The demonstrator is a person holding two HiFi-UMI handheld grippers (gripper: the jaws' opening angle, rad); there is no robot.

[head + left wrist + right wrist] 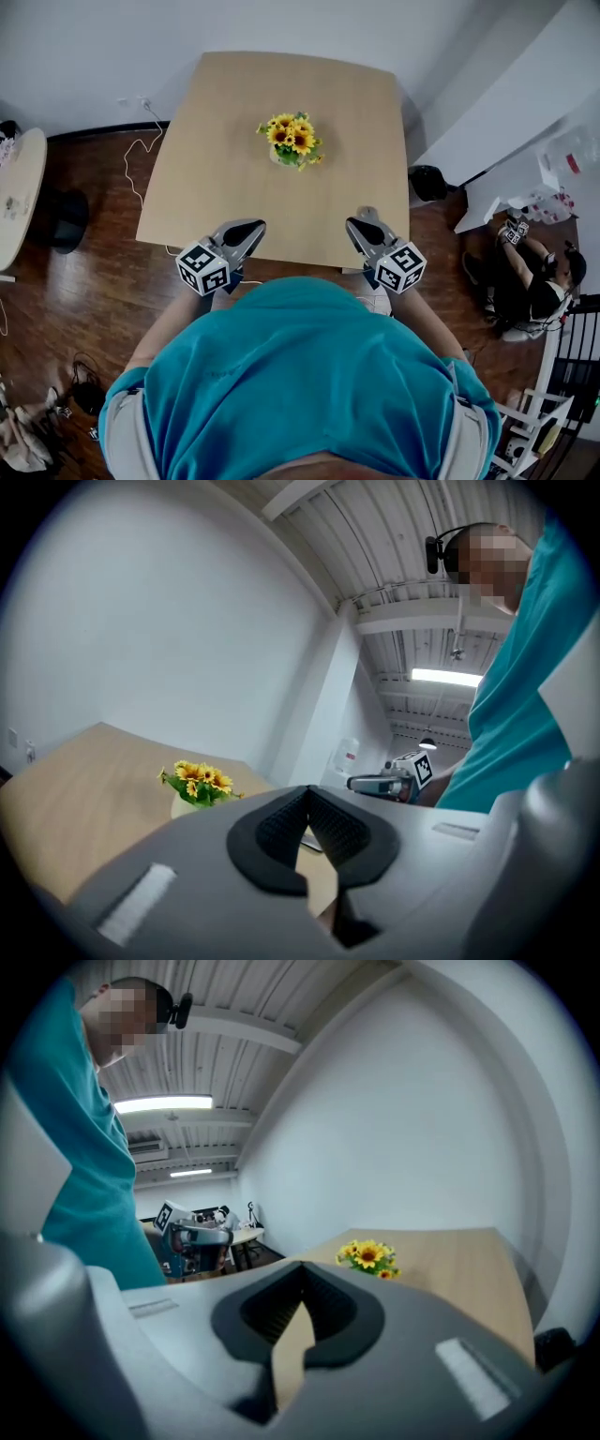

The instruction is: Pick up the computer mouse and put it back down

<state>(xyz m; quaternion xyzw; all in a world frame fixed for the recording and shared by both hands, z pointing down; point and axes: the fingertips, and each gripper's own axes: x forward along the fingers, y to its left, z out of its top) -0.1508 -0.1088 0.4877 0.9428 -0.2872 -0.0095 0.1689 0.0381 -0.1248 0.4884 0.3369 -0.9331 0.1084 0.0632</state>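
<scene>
The left gripper [246, 231] and the right gripper [364, 221] hover at the near edge of the table [225, 103], jaws closed together on nothing; the sunflowers [292, 139] stand ahead, between them. No mouse shows in any view; its direction, long axis and nearer hand cannot be judged yet.

A light wooden table [206, 187] bears a pot of yellow sunflowers [292, 141].

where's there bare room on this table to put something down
The table is bare left, right and behind the sunflower pot, and between it and the near edge. Only the left gripper and right gripper crowd that edge.
</scene>
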